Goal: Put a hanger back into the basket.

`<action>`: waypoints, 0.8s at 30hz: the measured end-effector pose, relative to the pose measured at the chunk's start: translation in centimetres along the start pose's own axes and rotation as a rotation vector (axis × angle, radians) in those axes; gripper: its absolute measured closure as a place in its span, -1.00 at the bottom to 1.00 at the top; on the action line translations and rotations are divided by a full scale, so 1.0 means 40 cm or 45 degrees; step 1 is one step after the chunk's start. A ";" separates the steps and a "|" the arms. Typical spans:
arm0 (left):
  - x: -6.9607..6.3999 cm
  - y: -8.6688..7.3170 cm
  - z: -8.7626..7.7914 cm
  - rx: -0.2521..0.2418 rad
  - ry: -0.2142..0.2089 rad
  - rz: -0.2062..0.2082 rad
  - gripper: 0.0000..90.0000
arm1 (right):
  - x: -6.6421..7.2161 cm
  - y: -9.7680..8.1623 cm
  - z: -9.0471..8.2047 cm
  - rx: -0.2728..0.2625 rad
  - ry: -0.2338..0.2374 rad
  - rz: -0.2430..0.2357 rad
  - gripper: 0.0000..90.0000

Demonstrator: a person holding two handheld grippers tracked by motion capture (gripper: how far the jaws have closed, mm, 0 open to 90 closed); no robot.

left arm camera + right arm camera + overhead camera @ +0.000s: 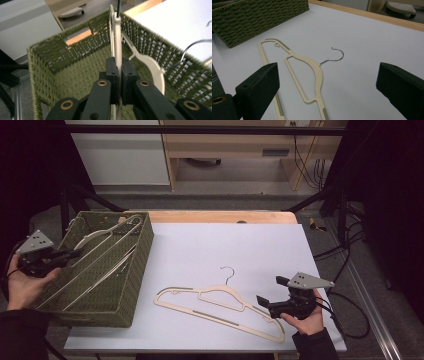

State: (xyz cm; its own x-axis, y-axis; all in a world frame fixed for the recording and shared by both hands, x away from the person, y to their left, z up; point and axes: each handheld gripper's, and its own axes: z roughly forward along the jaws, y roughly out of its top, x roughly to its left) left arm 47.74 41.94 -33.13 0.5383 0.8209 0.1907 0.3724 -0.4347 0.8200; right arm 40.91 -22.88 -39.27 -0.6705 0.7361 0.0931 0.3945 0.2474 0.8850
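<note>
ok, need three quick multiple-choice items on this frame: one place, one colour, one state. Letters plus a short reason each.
1. Where does the loose hanger lie?
A. in the basket
B. on the white table
C. on the floor

2. What colour is the basket?
A. green
B. red
C. blue

3. What state is the left hand-held gripper in?
A. open over the table
B. shut on nothing
C. shut on a hanger in the basket

Answers:
1 B, it lies flat on the table, right of the basket.
2 A, its woven walls are olive green.
3 C, the left gripper view shows the jaws pinching a cream hanger bar inside the basket.
</note>
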 end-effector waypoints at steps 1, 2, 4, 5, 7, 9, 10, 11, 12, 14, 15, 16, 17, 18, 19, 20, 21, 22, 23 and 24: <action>-0.003 -0.006 0.008 0.011 0.003 -0.002 0.92 | -0.001 0.000 0.000 0.003 0.000 -0.004 -0.88; -0.006 -0.013 0.016 0.019 0.005 0.001 0.92 | -0.002 0.000 0.000 0.006 0.002 -0.012 -0.88; -0.013 -0.028 0.032 0.030 0.014 0.001 0.92 | -0.001 0.000 0.000 0.006 0.002 -0.012 -0.88; -0.017 -0.037 0.041 0.031 0.020 0.004 0.92 | -0.001 0.000 0.001 0.003 -0.001 -0.004 -0.88; -0.025 -0.052 0.057 0.040 0.014 0.000 0.92 | -0.001 0.000 0.001 0.004 0.001 -0.008 -0.88; -0.033 -0.066 0.075 0.050 -0.001 -0.005 0.92 | 0.000 0.000 0.003 0.003 0.001 -0.006 -0.88; -0.037 -0.071 0.083 0.052 0.001 -0.005 0.92 | 0.000 -0.001 0.003 0.003 0.002 -0.009 -0.88; -0.040 -0.077 0.090 0.054 -0.001 -0.012 0.92 | 0.001 -0.001 0.003 0.007 0.002 -0.006 -0.88; -0.041 -0.081 0.092 0.053 -0.007 -0.017 0.92 | 0.000 -0.001 0.003 0.006 0.002 -0.008 -0.88; -0.043 -0.087 0.094 0.061 0.000 -0.031 0.91 | 0.000 -0.001 0.003 0.003 0.001 -0.009 -0.88; -0.043 -0.090 0.095 0.069 -0.013 -0.042 0.91 | 0.000 -0.001 0.003 0.002 0.002 -0.009 -0.88; -0.044 -0.092 0.096 0.098 -0.024 -0.049 0.89 | 0.000 -0.001 0.003 0.002 0.002 -0.010 -0.88; -0.046 -0.093 0.099 0.132 -0.014 -0.031 0.88 | 0.000 -0.001 0.003 0.003 0.003 -0.010 -0.88; -0.049 -0.096 0.105 0.168 -0.028 -0.037 0.87 | 0.001 -0.001 0.004 0.005 0.002 -0.009 -0.88; -0.052 -0.099 0.108 0.179 -0.054 -0.039 0.85 | 0.002 -0.001 0.004 0.006 0.004 -0.007 -0.88; -0.056 -0.099 0.110 0.175 -0.061 -0.040 0.83 | 0.002 -0.001 0.005 0.006 0.005 -0.008 -0.88; -0.060 -0.099 0.112 0.177 -0.068 -0.046 0.82 | 0.003 -0.001 0.005 0.007 0.006 -0.009 -0.87; -0.062 -0.097 0.113 0.199 -0.099 -0.047 0.81 | 0.003 -0.001 0.006 0.008 0.007 -0.010 -0.87; -0.067 -0.096 0.118 0.210 -0.118 -0.051 0.78 | 0.002 -0.001 0.006 0.008 0.008 -0.010 -0.87; -0.072 -0.095 0.121 0.226 -0.123 -0.036 0.77 | 0.002 -0.001 0.006 0.011 0.012 -0.014 -0.86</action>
State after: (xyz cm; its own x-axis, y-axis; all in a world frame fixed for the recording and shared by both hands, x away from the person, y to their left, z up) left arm 48.44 39.43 -39.41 0.5925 0.7981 0.1095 0.5114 -0.4777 0.7144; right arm 40.99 -22.67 -39.42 -0.6805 0.7275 0.0877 0.3927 0.2610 0.8818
